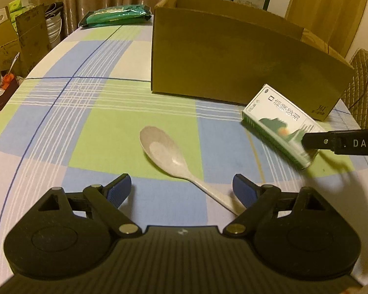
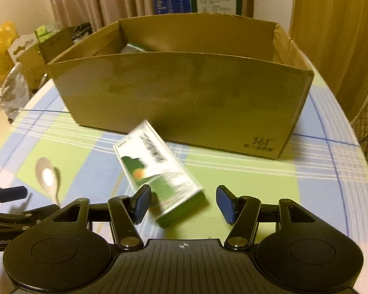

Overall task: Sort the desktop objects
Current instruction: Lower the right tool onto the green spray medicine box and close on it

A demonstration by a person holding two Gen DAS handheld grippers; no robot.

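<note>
My right hand-held gripper point(image 2: 183, 203) gapes around the light, stiff carton point(image 2: 159, 176), not pinching; squeeze its long sides. Left hand-held gripper point(image 1: 181, 191) open.

Green-white carton point(image 2: 157, 174) motion-blurred, cardboard box point(image 2: 184, 93) contents mostly hidden

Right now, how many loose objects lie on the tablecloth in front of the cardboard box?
2: a white spoon on the left, a green-white carton on the right. The cardboard box may hide more.
</note>
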